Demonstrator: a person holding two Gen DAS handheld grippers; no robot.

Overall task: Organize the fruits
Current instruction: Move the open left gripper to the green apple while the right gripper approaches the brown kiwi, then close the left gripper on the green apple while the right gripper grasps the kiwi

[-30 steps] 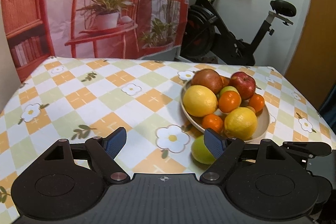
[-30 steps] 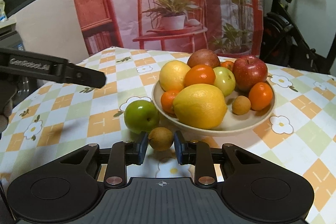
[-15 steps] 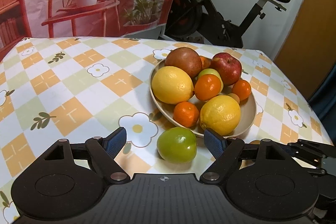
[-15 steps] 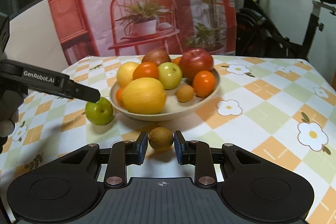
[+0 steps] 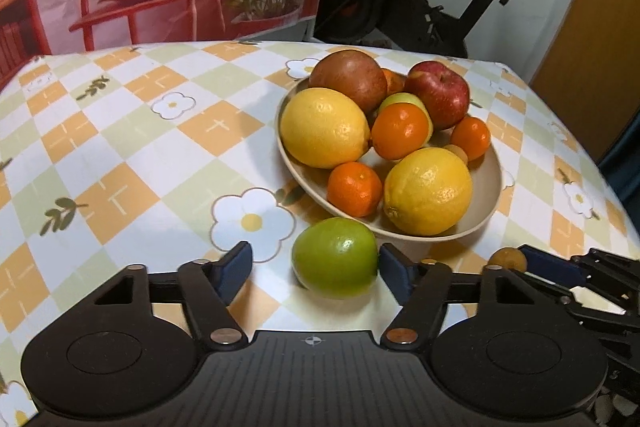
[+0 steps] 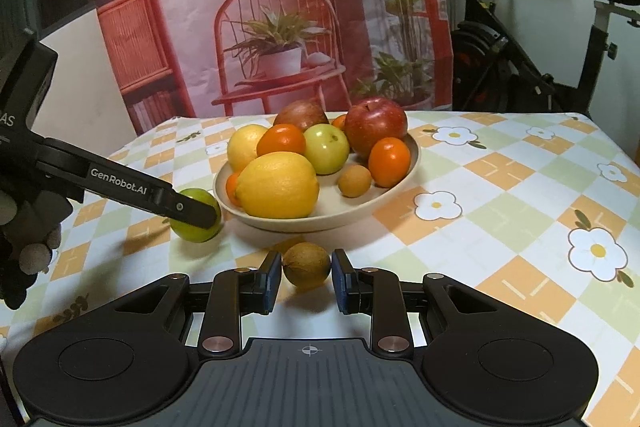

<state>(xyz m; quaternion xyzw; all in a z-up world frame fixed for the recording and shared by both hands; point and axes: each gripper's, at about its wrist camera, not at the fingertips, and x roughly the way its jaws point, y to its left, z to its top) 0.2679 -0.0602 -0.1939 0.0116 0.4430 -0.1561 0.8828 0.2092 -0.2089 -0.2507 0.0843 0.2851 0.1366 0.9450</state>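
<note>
Landmark: the bowl [image 6: 404, 183], piled with lemons, oranges and apples.

Nearest, on the tablecloth [image 6: 520, 211] just in front of the bowl: right gripper [image 6: 307, 277] is clamped on a small brown fruit [image 6: 307, 263], pads pressing it from both sides. Fruit looks roundish, no marked long axis.

Beside the bowl's near-left rim: green apple [image 5: 335, 257] sits on the cloth, nearly touching the rim. Left gripper [image 5: 314, 273] straddles it, jaws closing; right pad is at the apple's skin, left pad stands clear with a gap.

Judgement: both fruits lie low and just outside the rim, bowl straight ahead of each gripper. Next move likely lift up and forward over the rim. Right hand is the readier one.
</note>
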